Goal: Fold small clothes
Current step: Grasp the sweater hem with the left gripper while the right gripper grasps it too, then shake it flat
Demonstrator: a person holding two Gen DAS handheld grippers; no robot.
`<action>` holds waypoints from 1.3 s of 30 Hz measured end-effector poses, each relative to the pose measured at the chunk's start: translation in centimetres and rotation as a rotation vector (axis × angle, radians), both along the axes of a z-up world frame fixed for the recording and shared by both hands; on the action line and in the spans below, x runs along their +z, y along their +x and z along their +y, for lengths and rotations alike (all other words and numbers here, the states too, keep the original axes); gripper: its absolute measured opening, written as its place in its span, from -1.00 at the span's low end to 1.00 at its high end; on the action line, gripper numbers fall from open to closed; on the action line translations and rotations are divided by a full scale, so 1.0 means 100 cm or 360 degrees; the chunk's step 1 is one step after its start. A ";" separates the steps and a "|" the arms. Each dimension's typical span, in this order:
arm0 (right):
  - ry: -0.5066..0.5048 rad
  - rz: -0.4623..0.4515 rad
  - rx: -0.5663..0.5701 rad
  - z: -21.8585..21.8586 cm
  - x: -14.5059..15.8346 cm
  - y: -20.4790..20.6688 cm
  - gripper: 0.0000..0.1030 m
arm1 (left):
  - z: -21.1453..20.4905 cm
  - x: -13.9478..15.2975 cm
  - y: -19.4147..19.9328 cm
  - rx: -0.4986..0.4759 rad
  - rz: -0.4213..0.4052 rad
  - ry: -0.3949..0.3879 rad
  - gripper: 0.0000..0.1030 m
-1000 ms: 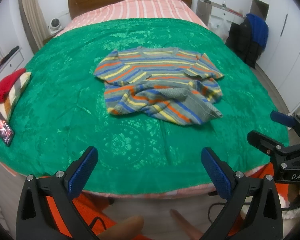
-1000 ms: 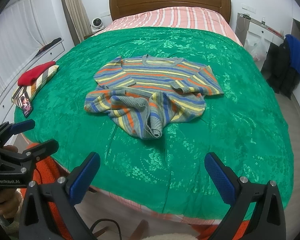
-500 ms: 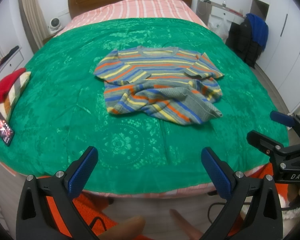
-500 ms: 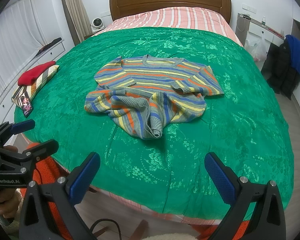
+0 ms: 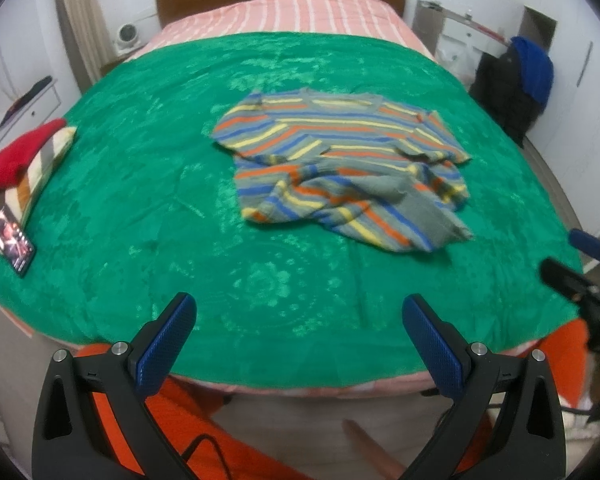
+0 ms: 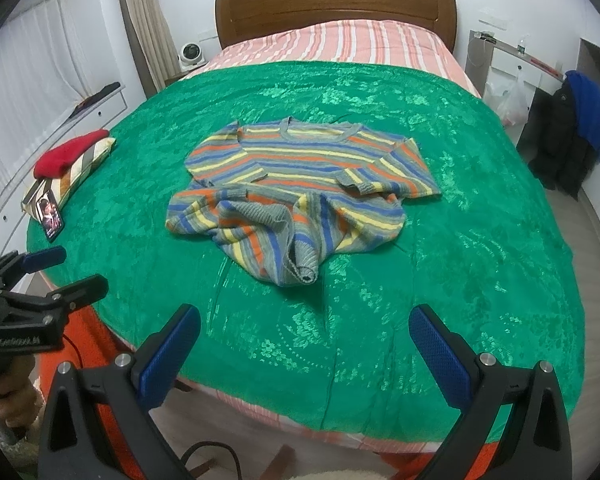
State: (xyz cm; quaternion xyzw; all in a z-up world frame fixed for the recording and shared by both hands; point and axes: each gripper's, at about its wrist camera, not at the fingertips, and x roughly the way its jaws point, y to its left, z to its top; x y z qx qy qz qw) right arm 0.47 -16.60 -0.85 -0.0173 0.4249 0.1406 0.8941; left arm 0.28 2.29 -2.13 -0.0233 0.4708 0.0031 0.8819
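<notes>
A small striped sweater (image 5: 340, 168) in grey, orange, blue and yellow lies on the green bedspread (image 5: 140, 200); it also shows in the right wrist view (image 6: 300, 184). Its top half lies flat and its lower half is crumpled toward the foot of the bed. My left gripper (image 5: 299, 320) is open and empty above the foot edge. My right gripper (image 6: 304, 336) is open and empty, also near the foot edge. Each gripper shows at the side of the other's view, the right one (image 5: 580, 268) and the left one (image 6: 60, 272).
A red cloth on a striped cushion (image 5: 24, 160) and a phone (image 5: 14, 240) lie at the bed's left edge. Dark and blue jackets (image 6: 576, 132) hang at the right by a white desk. The wooden headboard (image 6: 336, 8) stands at the far end.
The left wrist view has shifted a little, so the sweater sits further right in it. The sweater itself and both open grippers are unchanged.
</notes>
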 end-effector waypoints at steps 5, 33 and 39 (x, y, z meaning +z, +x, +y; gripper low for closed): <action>0.0056 0.0006 -0.0041 -0.017 -0.009 0.011 0.99 | 0.019 -0.016 0.019 -0.0029 -0.0007 -0.0090 0.99; 0.0483 0.0668 0.0301 -0.050 -0.111 0.002 -0.81 | 0.073 -0.066 0.008 -0.0531 0.0235 -0.0033 -0.89; 0.0455 0.0738 0.0076 -0.082 -0.141 -0.008 -0.35 | 0.090 -0.063 0.002 -0.0329 0.0191 -0.0140 0.49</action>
